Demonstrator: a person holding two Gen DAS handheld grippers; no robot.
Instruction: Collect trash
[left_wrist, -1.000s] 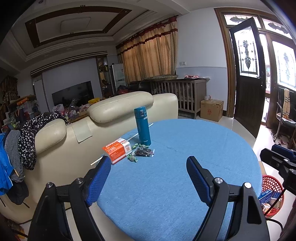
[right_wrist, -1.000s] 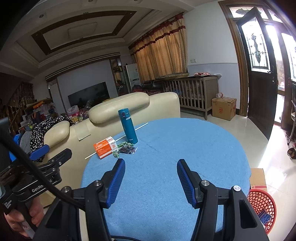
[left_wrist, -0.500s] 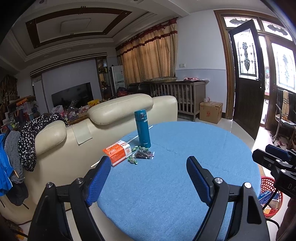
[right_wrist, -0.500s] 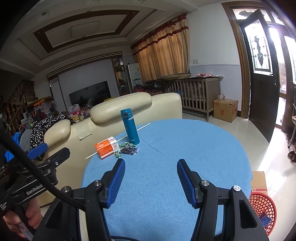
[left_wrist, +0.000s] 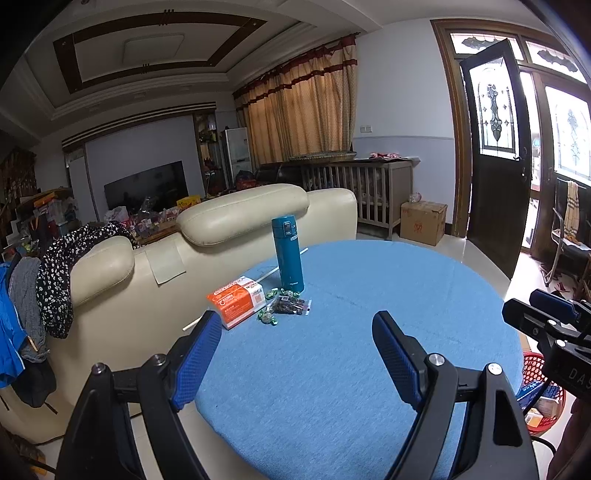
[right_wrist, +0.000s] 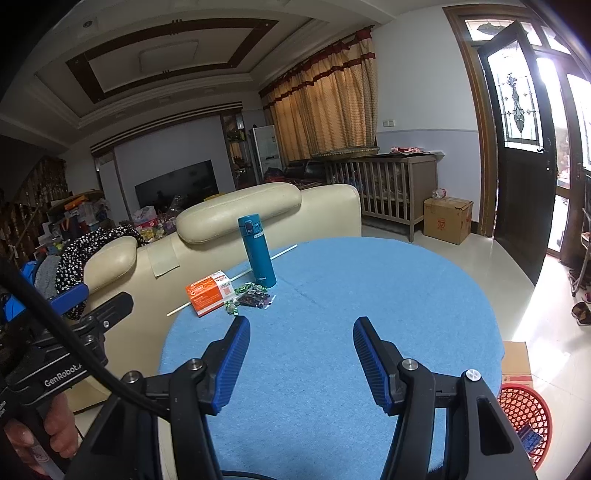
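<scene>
Left wrist view shows me the trash, a small heap of candy wrappers (left_wrist: 284, 304), lying on the far left part of the round blue table (left_wrist: 369, 369), just in front of an upright teal bottle (left_wrist: 288, 264) and right beside an orange and white box (left_wrist: 236, 301), with a thin white stick (left_wrist: 229, 299) running behind them. My left gripper (left_wrist: 295, 358) hangs over the near edge with its jaws spread wide, released, gripping and touching nothing. From the right wrist view my right gripper (right_wrist: 299, 363) is likewise wide apart and empty, well short of the wrappers, and a red basket (right_wrist: 524, 417) sits on the floor at the table's right.
</scene>
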